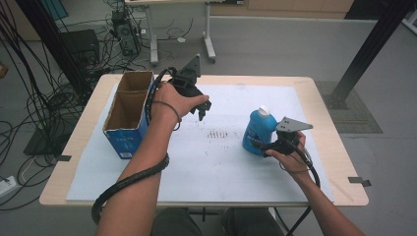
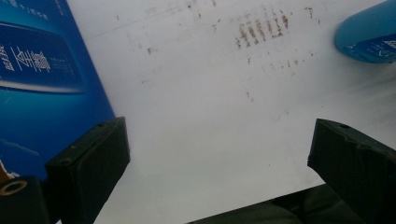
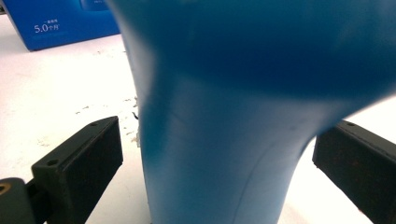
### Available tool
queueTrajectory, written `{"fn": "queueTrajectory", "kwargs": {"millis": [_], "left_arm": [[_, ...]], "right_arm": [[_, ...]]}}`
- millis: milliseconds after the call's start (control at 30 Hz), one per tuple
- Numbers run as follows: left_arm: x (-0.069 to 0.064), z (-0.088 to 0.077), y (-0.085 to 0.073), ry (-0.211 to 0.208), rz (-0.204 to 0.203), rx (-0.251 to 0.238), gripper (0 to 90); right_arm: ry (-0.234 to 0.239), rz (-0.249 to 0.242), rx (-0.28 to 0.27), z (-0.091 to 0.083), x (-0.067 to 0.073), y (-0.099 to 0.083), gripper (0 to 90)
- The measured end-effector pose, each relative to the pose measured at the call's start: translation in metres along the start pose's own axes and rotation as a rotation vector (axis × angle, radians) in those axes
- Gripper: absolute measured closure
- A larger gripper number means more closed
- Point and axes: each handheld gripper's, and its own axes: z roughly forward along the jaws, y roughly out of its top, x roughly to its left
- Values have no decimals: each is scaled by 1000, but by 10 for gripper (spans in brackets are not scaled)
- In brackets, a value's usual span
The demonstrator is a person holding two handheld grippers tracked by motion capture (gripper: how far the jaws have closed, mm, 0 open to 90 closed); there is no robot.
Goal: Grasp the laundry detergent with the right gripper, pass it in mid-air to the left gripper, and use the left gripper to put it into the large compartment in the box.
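Blue plastic, white cap: the bottle point(image 1: 258, 132) stands upright right of centre on the white-covered surface point(image 1: 196, 167). The right claw point(image 1: 269, 146) sits at its near right side, jaws spread wide to either side of the bottle's body, with gaps showing, not pressing it. The left claw point(image 1: 202, 110) hangs above the surface towards the far left, jaws apart and holding nothing, just right of the open blue box point(image 1: 129, 105). Brown scuff marks point(image 1: 219, 133) lie between box and bottle.
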Motion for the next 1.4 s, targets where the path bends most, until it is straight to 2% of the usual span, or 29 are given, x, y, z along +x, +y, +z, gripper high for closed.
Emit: {"fn": "queueTrajectory", "kwargs": {"millis": [967, 1400], "left_arm": [[1, 0, 0, -5, 0, -4, 57], [0, 0, 0, -5, 2, 1, 58]], "right_arm": [[-3, 10, -7, 2, -1, -3, 23], [3, 19, 1, 4, -3, -8, 183]]}}
